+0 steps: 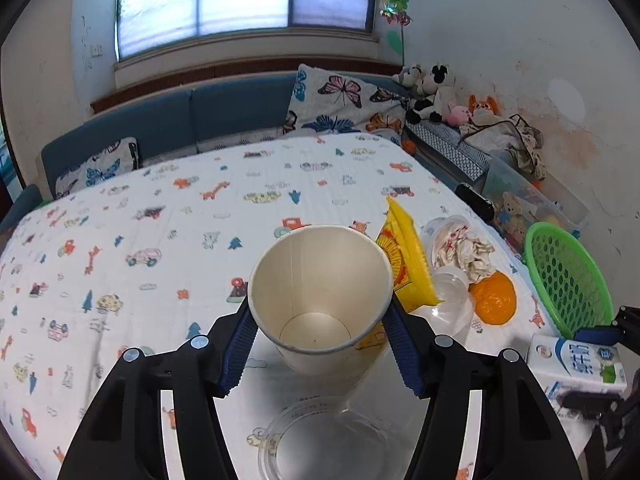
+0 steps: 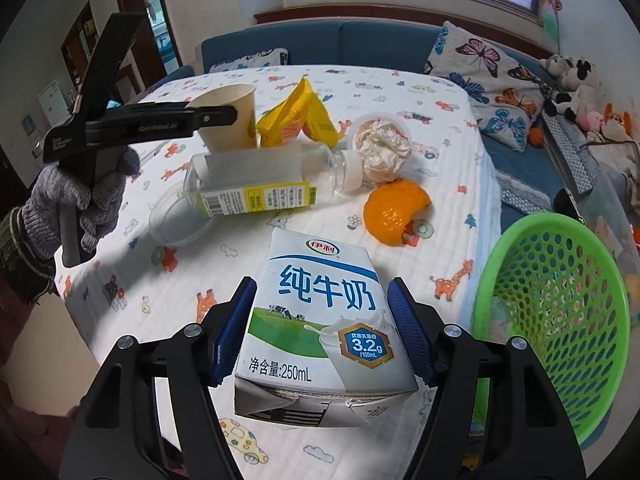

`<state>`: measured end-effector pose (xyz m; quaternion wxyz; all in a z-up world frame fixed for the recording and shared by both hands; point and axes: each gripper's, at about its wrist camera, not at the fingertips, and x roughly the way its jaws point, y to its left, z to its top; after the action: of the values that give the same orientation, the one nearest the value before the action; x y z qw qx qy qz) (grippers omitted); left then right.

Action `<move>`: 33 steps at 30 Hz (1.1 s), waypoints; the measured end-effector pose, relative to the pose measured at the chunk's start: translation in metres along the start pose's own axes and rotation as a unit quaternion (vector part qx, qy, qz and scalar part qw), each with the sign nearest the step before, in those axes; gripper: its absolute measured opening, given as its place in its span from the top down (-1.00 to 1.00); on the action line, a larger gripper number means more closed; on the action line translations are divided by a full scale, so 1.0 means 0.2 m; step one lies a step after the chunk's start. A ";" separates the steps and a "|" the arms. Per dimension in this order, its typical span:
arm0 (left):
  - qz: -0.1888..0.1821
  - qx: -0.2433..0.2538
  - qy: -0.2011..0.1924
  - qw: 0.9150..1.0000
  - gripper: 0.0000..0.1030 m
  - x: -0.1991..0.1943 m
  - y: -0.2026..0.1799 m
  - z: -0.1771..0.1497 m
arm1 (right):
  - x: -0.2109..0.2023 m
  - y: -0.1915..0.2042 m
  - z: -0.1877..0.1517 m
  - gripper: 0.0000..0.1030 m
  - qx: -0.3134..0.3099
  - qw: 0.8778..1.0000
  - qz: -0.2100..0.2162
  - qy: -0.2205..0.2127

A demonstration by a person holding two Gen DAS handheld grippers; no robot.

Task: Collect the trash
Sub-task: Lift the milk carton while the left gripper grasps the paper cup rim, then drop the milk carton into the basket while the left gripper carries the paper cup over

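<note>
Your left gripper (image 1: pixel 320 344) has its blue fingers (image 1: pixel 240 350) pressed on both sides of the paper cup (image 1: pixel 320 296), which is empty with its mouth tipped toward the camera and sits above the bench (image 1: pixel 120 260); your right gripper (image 2: pixel 322 330) has its fingers (image 2: pixel 234 330) clamped on the two sides of the milk carton (image 2: pixel 320 320), near the bench's right edge. Seen from the right wrist, your gloved left hand (image 2: pixel 76 200) grips its tool at the left, with the cup at its tips; beside the cup lies the yellow wrapper (image 2: pixel 298 116); in front of those the clear bottle (image 2: pixel 260 180) lies on its side, its cap pointing right; a clear lid (image 2: pixel 176 216) lies flat at the bottle's base end; a plastic cup stuffed with crumpled tissue (image 2: pixel 382 144) lies near the bottle's cap; the orange peel (image 2: pixel 394 210) lies between that cup and the carton; the green basket (image 2: pixel 560 320) stands at the bench's right edge, just beside the carton.
</note>
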<state>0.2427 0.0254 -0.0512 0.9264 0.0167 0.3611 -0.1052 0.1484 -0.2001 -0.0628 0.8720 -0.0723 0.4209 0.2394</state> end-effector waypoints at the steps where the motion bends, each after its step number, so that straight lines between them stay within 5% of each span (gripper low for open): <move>1: 0.003 -0.001 -0.003 1.000 -0.15 -0.02 0.00 0.00 | -0.01 -0.01 0.00 -0.31 0.003 1.000 0.000 -0.003; 17: -0.034 0.028 -0.055 0.998 -0.15 -0.34 -0.23 0.14 | -0.25 -0.35 -0.08 -0.31 0.069 0.995 -0.070 -0.031; 33: -0.089 0.077 -0.048 0.992 -0.15 -0.30 -0.63 0.18 | -0.16 -1.03 -0.32 -0.32 0.201 0.961 -0.186 0.026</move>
<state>0.1967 -0.0899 0.0215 0.9256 0.0504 0.3073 -0.2152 0.1844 -0.4137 -0.0944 0.8863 0.0209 0.4622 -0.0186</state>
